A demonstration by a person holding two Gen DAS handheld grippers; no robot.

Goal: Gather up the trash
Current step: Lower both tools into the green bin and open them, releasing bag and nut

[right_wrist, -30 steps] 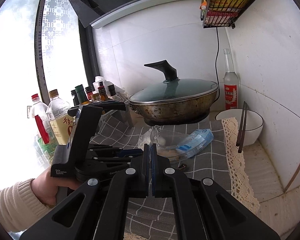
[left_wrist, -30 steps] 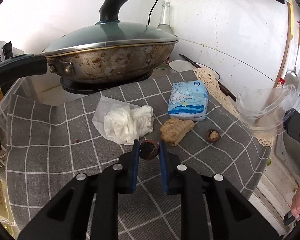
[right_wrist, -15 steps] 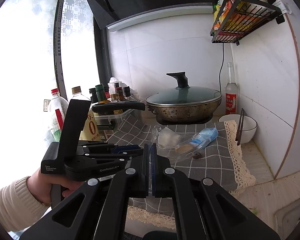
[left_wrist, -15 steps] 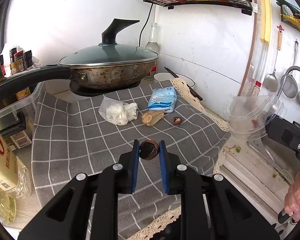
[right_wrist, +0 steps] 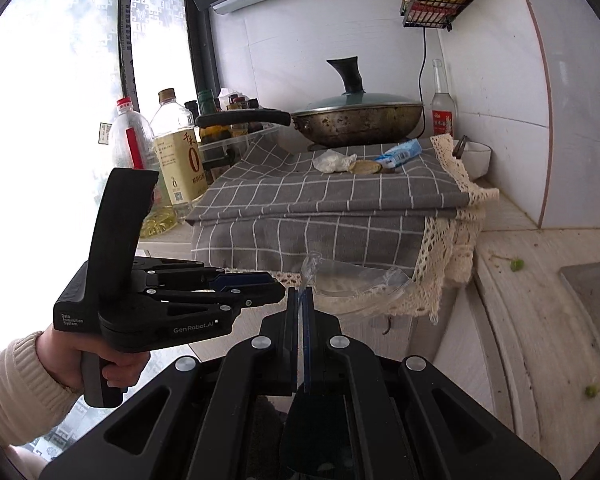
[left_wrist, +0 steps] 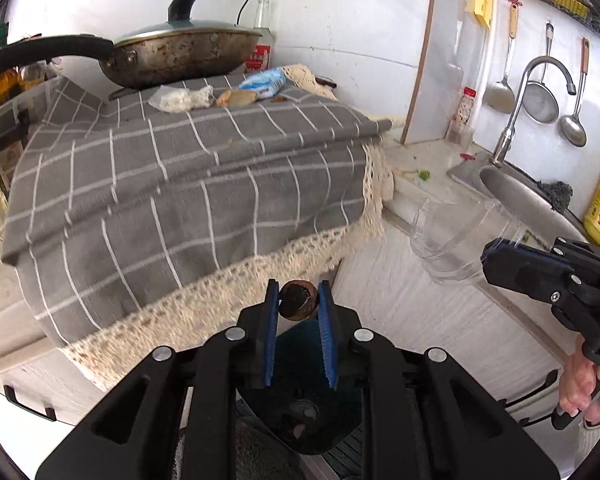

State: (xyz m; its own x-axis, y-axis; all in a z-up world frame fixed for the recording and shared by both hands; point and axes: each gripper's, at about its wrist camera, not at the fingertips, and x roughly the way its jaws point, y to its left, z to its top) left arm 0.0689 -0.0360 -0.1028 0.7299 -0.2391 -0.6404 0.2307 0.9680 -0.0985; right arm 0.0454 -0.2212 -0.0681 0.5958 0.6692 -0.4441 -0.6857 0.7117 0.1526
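Checked cloth [left_wrist: 188, 184] and its lace edge [left_wrist: 236, 288] smeared by blur near the camera. Right gripper [left_wrist: 496, 258] cut off by the right frame edge, its fingertips hidden behind the clear plastic tub [left_wrist: 456, 236]. Small brown bit [left_wrist: 279, 99] far right on the cloth too small to tell. Bottle [right_wrist: 130, 136] at far left washed out by window glare

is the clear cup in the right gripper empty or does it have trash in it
Empty, as far as it shows. The clear cup, held by its rim in the right gripper, is see-through with only counter and lace visible behind it; the nutshell sits in the left gripper.
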